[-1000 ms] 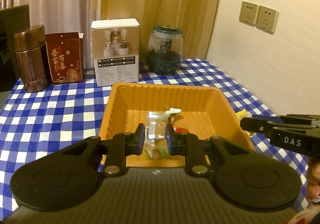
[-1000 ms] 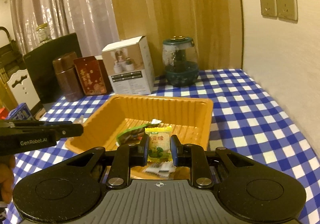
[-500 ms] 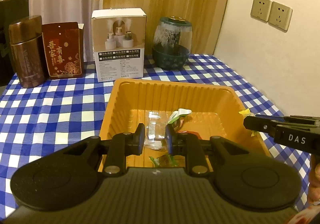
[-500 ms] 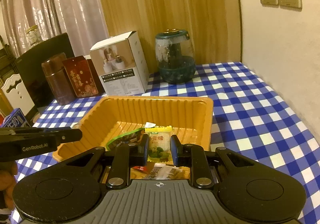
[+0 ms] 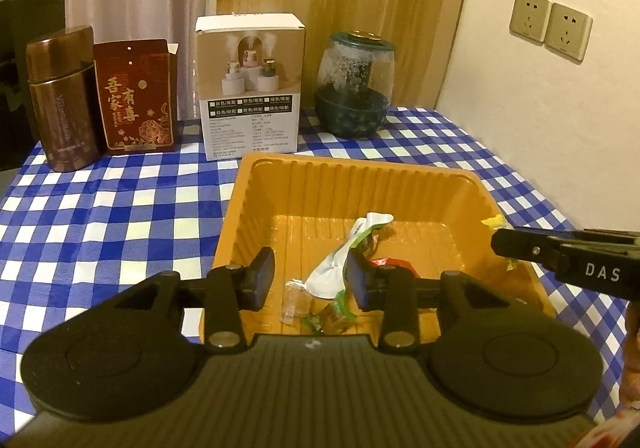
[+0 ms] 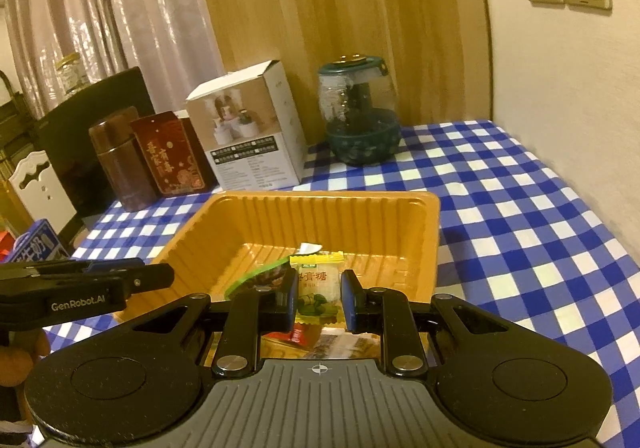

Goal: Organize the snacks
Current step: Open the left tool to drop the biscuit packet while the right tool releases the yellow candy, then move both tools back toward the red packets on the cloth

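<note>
An orange plastic tray (image 5: 360, 184) sits on the blue checked tablecloth and holds several wrapped snacks. My left gripper (image 5: 310, 278) is open above the tray's near edge; a small clear wrapper (image 5: 294, 298) lies in the tray below it, beside a white-and-green packet (image 5: 340, 264). My right gripper (image 6: 319, 300) is shut on a yellow-and-green candy packet (image 6: 318, 288) over the tray (image 6: 320, 216). In the left wrist view the right gripper (image 5: 516, 246) sits at the tray's right rim with the yellow packet edge showing.
At the back stand a brown tin (image 5: 62, 104), a red box (image 5: 136, 96), a white carton (image 5: 250, 84) and a green glass jar (image 5: 352, 84). A wall with sockets (image 5: 550, 26) borders the right. A dark chair (image 6: 92, 120) is at left.
My left gripper has opened and let go of the clear wrapper, which now lies in the tray. My right gripper still holds the yellow packet, a little nearer the tray.
</note>
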`<control>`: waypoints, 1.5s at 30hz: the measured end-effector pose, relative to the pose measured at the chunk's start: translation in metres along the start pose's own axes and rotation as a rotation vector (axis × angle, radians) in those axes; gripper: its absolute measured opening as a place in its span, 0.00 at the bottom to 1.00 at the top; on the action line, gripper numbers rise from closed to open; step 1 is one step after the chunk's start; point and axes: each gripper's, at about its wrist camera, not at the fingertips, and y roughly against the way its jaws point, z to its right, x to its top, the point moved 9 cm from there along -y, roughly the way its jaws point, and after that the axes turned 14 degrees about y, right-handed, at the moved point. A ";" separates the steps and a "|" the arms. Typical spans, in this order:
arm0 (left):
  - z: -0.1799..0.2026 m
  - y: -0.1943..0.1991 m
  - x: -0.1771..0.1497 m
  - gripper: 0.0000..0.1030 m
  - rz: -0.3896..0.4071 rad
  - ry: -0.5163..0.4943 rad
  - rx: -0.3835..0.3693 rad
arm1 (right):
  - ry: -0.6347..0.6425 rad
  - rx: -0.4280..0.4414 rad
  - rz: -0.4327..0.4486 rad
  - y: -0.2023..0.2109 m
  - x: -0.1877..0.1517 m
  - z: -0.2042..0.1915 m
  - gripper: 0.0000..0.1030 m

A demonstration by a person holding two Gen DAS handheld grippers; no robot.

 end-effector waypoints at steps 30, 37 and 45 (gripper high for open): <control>0.002 0.006 0.001 0.35 0.010 -0.011 0.000 | -0.102 0.005 0.060 0.006 0.008 0.014 0.65; 0.006 0.010 -0.001 0.35 0.017 -0.019 -0.004 | -0.100 0.000 0.070 0.010 0.009 0.015 0.65; 0.009 0.027 -0.003 0.35 0.036 -0.024 -0.013 | -0.087 -0.010 0.085 0.021 0.007 0.011 0.65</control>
